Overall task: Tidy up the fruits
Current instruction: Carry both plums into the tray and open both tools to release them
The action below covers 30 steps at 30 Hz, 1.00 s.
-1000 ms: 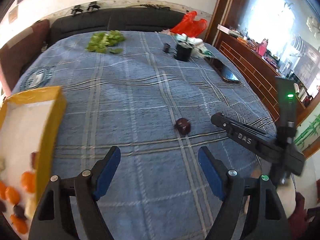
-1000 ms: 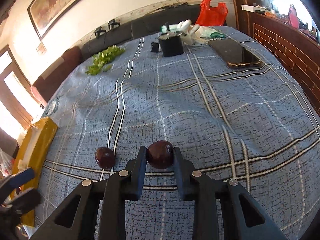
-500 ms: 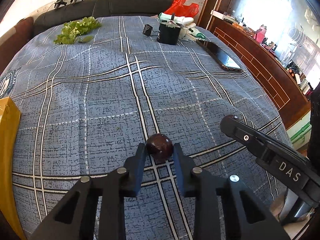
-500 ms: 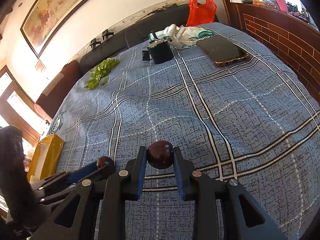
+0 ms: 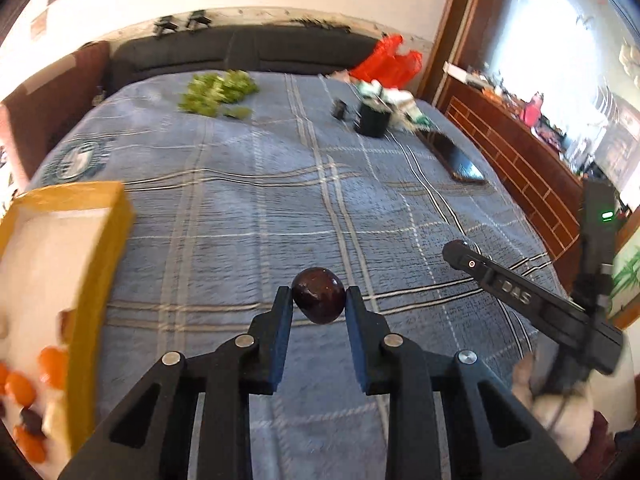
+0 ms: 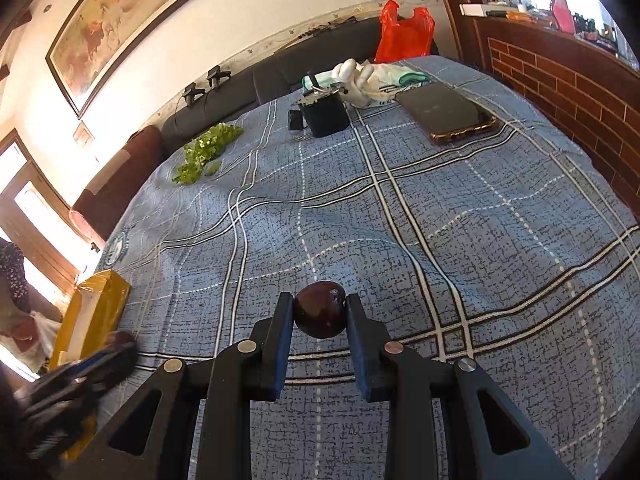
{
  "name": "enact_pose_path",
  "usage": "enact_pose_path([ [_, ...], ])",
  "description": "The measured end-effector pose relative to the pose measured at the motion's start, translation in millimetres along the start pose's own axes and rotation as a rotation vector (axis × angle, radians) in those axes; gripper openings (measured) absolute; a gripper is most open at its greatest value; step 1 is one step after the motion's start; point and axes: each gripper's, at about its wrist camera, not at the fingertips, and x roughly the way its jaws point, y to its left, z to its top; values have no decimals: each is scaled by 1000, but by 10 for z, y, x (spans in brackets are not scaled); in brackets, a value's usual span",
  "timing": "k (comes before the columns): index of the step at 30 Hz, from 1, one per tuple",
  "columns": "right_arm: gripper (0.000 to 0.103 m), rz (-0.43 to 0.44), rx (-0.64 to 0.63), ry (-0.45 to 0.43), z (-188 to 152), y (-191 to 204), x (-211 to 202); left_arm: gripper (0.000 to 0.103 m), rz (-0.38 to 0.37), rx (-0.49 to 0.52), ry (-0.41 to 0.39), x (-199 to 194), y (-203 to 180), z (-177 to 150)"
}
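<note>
a: report tool status, both sides.

b: left tool [image 5: 319,304]: pads narrow and pressed on a dark plum [image 5: 319,300]; the fruit sits between the tips, clear of the bed cover [image 5: 248,216]. right tool [image 6: 320,312]: same condition, narrow and clamped on a second dark plum [image 6: 321,309], also held above the cover.

a: location of the destination?

b: the yellow box [image 5: 100,240] lies at the left edge of the bed. in the left wrist view its near wall is just left of the tool, and its white interior already contains orange fruits [image 5: 22,390] and one dark piece. in the right wrist view the same box [image 6: 96,308] is far to the left, with the left tool's blurred body between it and the right tool.

a: governing relation for the next move?

b: the box lies to the left of both tools. the left hand is nearer by a clear margin; the right hand must cross the cover to reach it. judgement: the left plum should go in first, the right following once the left tool clears the opening. the box's long axis appears to run away from the cameras, along the bed edge, so entry over the long side wall is the short path.

a: hazards?

b: the greens [image 6: 204,152], black cup [image 6: 324,114] and phone [image 6: 446,114] sit at the far end, well apart from the path. main risk, as a judgement: tool collision over the box.
</note>
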Motion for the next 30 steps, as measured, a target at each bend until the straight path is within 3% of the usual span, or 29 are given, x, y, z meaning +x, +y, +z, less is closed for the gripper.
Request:
enact_pose_path([
  [7, 28, -26, -15, -36, 8, 45, -59, 26, 77, -100, -95, -714, 594, -221],
  [11, 28, 16, -50, -19, -62, 285, -167, 26, 176, -162, -127, -1049, 1077, -401],
  [20, 29, 199, -247, 84, -421, 1468, -249, 26, 336, -351, -133, -1375, 2035, -807],
  [27, 30, 401, -359, 278, -818, 2492, 54, 26, 349, -423, -103, -1380, 2416, -1077],
  [30, 30, 443, -397, 330, -953, 2843, 193, 26, 349, -428, -91, -1361, 2502, -1124],
])
